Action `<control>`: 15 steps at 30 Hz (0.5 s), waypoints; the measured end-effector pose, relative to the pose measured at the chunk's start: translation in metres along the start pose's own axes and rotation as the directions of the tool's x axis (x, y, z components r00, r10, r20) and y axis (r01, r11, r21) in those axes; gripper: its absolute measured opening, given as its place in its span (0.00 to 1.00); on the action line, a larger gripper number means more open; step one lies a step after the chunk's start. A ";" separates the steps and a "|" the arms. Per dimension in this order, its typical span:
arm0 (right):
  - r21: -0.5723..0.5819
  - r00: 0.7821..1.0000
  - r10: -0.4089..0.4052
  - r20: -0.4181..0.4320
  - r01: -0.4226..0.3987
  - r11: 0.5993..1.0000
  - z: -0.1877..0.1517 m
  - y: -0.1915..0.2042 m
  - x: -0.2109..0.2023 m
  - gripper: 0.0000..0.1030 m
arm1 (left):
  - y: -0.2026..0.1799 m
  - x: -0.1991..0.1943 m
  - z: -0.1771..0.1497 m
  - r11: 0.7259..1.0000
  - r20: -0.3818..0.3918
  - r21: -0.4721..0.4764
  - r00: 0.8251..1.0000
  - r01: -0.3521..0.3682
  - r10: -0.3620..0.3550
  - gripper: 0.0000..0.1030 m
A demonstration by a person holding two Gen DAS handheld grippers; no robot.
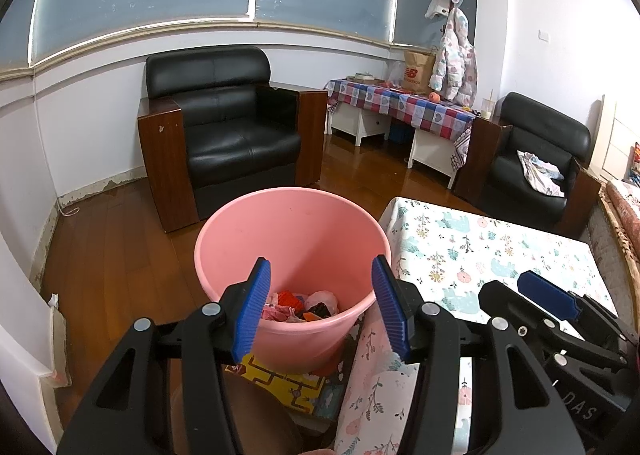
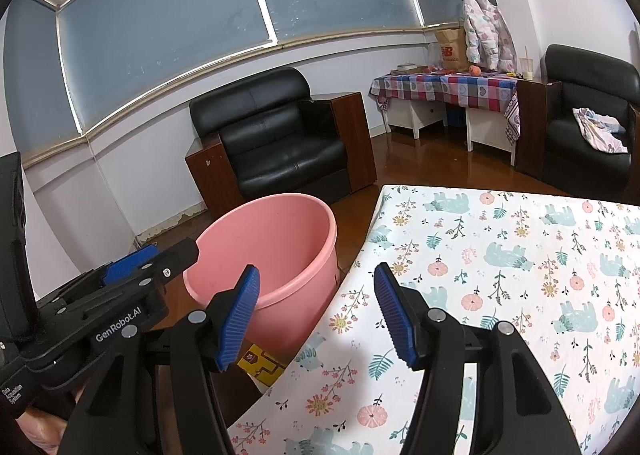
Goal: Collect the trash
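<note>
Hovering your empty, spread-jawed left gripper (image 1: 320,305) above the pink bucket (image 1: 292,255) of crumpled trash (image 1: 300,305), you seem finished dropping; next, seek remaining litter on the floral tablecloth (image 2: 500,275) near your right gripper (image 2: 316,315), its jaws likewise released.

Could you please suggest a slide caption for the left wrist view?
Open left tool poised over a pink bucket holding collected trash, beside a floral-clothed table.

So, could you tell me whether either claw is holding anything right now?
Nothing is held: the left claw and right claw are both open and empty.
</note>
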State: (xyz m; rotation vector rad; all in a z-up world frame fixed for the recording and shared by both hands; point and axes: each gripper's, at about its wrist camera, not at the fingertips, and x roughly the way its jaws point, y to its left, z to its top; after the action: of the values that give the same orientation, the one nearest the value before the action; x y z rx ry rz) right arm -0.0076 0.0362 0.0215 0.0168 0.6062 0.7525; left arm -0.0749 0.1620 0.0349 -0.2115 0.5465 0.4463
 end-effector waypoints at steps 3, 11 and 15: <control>0.000 1.000 0.001 -0.001 -0.001 1.000 0.000 0.000 0.000 0.57 | -0.001 0.000 0.000 1.000 0.000 0.000 1.000 -0.001 0.001 0.51; 0.001 1.000 0.000 0.001 0.000 1.000 -0.001 -0.001 -0.001 0.57 | -0.003 -0.001 0.003 1.000 0.005 0.012 1.000 0.001 -0.001 0.51; 0.002 1.000 0.000 0.003 0.000 1.000 -0.001 -0.002 -0.002 0.57 | -0.004 -0.002 0.001 1.000 0.005 0.011 1.000 0.002 -0.002 0.51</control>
State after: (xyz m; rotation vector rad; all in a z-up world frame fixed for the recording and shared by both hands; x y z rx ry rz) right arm -0.0078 0.0337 0.0214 0.0197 0.6042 0.7521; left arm -0.0733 0.1579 0.0373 -0.1998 0.5434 0.4417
